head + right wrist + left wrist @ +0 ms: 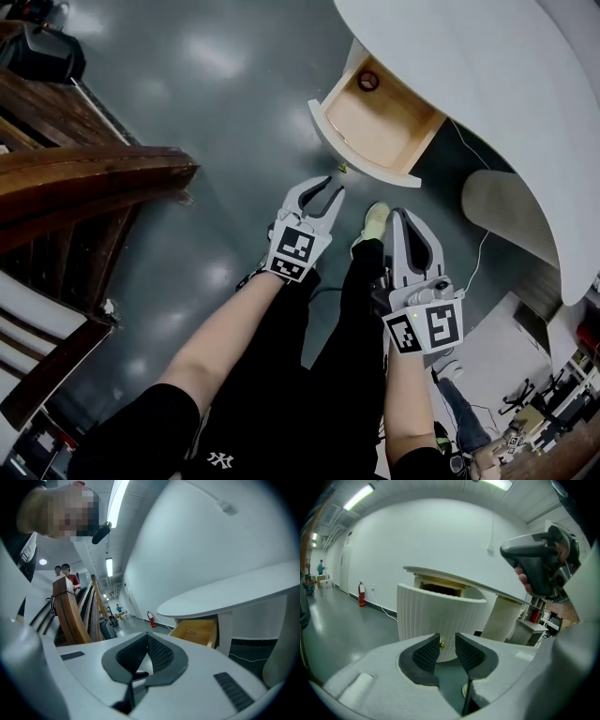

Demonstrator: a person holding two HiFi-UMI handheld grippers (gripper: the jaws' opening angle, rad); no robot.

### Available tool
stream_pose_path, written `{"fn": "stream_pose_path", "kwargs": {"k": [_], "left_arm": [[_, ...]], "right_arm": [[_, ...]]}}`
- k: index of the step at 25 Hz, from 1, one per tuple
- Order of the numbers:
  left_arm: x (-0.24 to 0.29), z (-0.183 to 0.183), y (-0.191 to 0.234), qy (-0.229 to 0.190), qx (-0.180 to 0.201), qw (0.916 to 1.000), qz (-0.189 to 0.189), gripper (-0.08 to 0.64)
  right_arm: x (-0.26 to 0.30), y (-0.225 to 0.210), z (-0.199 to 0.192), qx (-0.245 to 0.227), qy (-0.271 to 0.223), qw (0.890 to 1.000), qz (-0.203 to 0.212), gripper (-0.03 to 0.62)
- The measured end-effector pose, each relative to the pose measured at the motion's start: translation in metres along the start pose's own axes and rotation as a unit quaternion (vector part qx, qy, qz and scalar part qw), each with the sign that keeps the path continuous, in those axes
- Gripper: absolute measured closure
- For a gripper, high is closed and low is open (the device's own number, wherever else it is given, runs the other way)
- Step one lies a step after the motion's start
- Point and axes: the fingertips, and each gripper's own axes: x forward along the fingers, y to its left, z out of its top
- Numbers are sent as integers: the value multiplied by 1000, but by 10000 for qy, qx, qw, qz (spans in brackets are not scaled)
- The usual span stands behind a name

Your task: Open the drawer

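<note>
Drawer [380, 117] is already out, sticking far out from under the white round tabletop [487, 75]. I can see its wooden bottom, and a small round ring [368, 81] lies in the back corner. I think the job is done, or nearly done. All that may be left is to move my hands away.

My left hand-held gripper [330, 192] is just in front of the drawer, with its jaws a little apart and nothing held. The tiny gold knob [441, 644] shows in the gap between them, but I do not think they touch it. My right hand-held gripper [405, 217] hangs lower, near my leg, with its jaws together and nothing in them.

Big wooden chairs [84, 178] stand well off to my left. My shoe [375, 220] is on the grey floor [216, 103] near the drawer. Nothing blocks the drawer.
</note>
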Motion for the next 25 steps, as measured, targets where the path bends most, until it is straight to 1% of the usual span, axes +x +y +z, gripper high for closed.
{"fn": "stream_pose_path", "kwargs": {"k": [10,17,25], "left_arm": [[-64,125,-45,-422,222,9986,-237,489],[-104,206,-67,-771,233,9965,-240,519],[-141,279,-81,-1014,192,9946,-101,549]], "right_arm": [[-24,26,78,-219,-171,9996,77,577],[-41,45,132,-473,-353,9981,198,577],[-47,65,192,-791,-547,9945,419,577]]}}
